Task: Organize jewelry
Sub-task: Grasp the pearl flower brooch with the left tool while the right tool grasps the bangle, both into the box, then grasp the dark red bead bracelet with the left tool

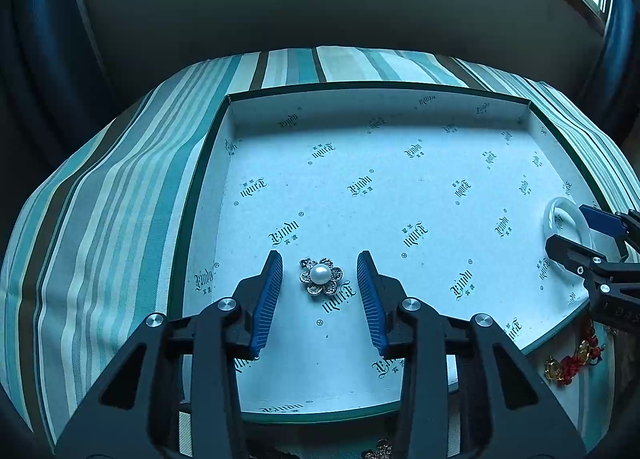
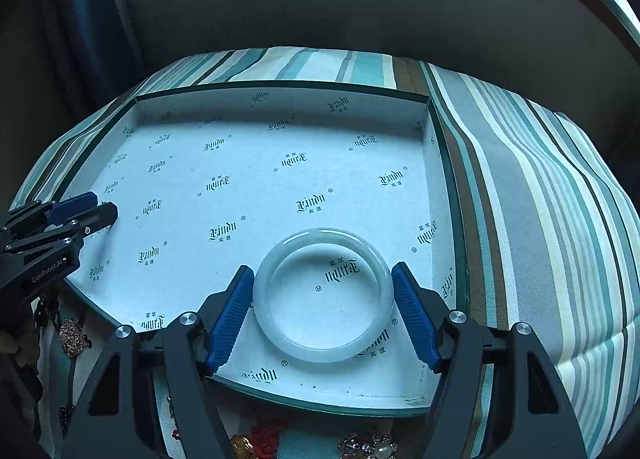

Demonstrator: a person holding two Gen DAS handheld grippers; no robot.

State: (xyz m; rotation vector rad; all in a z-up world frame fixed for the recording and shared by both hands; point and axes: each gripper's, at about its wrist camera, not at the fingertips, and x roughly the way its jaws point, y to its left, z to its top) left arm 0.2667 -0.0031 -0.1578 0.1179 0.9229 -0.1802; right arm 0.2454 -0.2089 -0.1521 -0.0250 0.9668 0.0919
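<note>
A shallow white-lined box (image 1: 380, 85) with a dark green rim and printed logos lies on a striped cloth. On its floor sits a silver flower brooch (image 1: 321, 275) with a pearl centre. My left gripper (image 1: 319, 257) stands open around the brooch, with a gap between it and each blue pad. A pale white bangle (image 2: 324, 351) lies flat at the box's (image 2: 280, 83) right front. My right gripper (image 2: 323, 268) is shut on the bangle, a pad pressing on each side. The left gripper (image 2: 106, 205) shows at the far left of the right wrist view. The right gripper (image 1: 565, 226) and the bangle (image 1: 570, 206) show at the right edge of the left wrist view.
The striped teal cloth (image 1: 120, 199) covers a rounded surface that drops off on all sides. Loose jewelry lies in front of the box: a red-and-gold charm (image 1: 572, 363), a pearl brooch (image 2: 372, 447), and a brown beaded piece (image 2: 72, 335). A dark wall and windows are behind.
</note>
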